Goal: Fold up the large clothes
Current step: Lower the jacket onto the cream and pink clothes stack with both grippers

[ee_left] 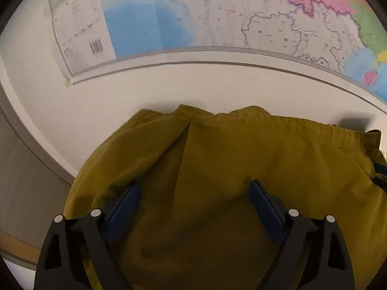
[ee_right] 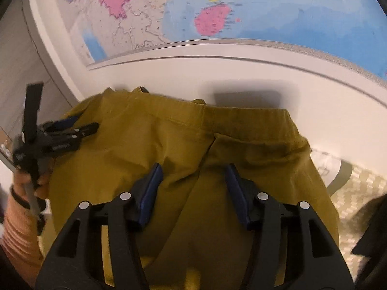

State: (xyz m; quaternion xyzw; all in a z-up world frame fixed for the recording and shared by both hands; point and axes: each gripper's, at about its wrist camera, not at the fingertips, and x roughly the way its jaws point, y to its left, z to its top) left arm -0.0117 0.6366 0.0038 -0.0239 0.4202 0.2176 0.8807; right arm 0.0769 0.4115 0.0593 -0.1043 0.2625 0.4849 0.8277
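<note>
**Mustard garment bunched on the counter, both grippers over it**

Mustard-yellow cotton garment (ee_left: 217, 169), seemingly trousers or a skirt with a stitched waistband, lies in a folded heap on the white counter (ee_left: 96, 101). Its waistband edge runs side to side along the far side, towards the large printed wall map (ee_left: 241, 19) that spreads across the surface behind it. That makes the long axis of the visible fold crosswise to both of our grippers, with the bulk of the cloth directly below and ahead of them.

Our left gripper (ee_left: 194, 188) hangs over the left part of the cloth with its jaws spread wide; nothing is pinched between the blue pads (ee_left: 125, 200), and fabric simply lies beneath the gap. Our right gripper (ee_right: 193, 176) sits over the centre seam, its jaws about half apart, and we cannot tell whether the pads (ee_right: 151, 188) touch the cloth.

In the right wrist view the left gripper shows at the far left edge of the garment, held by a hand in an orange ribbed sleeve (ee_right: 19, 236). We judge both equally near, each over its own half.
</note>
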